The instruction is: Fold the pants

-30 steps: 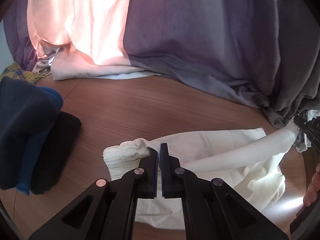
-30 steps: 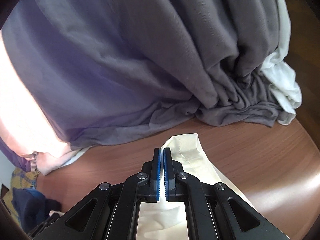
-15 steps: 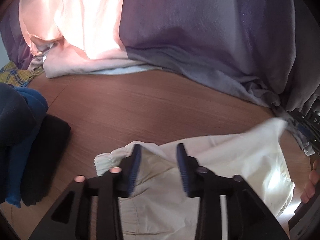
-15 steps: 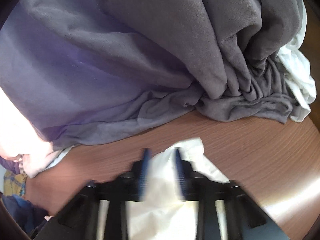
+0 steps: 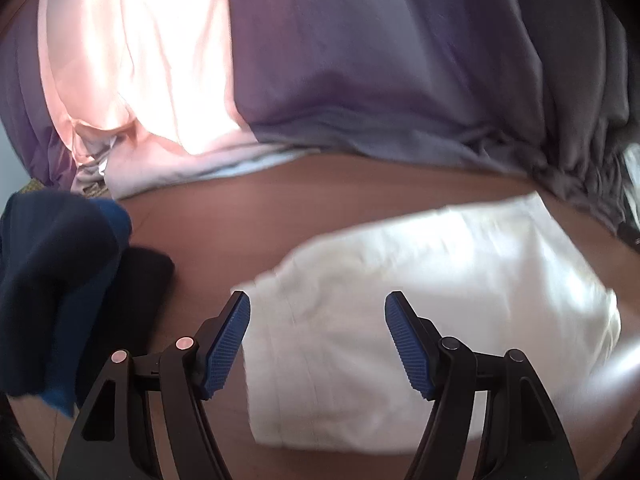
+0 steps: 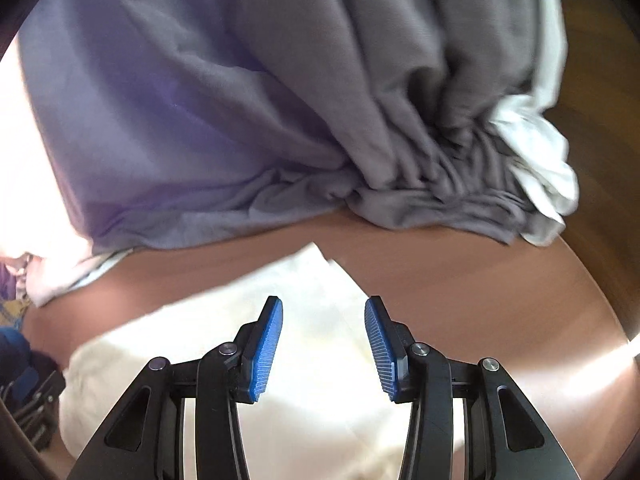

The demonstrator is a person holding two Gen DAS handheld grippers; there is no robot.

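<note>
Pants point(image 5: 432, 304) lie folded flat on the table point(image 5: 360, 192) beneath your left gripper point(image 5: 318, 340) and right gripper point(image 6: 323, 344), both just opened and holding nothing, so this fold looks laid; next, choose fresh edges to pinch.

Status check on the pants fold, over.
Left gripper just opened, nothing gripped; right gripper open too. White pants lie folded on the table. Grey cloth heap behind, dark clothes left, apart.

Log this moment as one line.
left hand-held gripper: just opened, empty | right hand-held gripper: open, empty | cream cotton pants: released on brown wooden table
</note>
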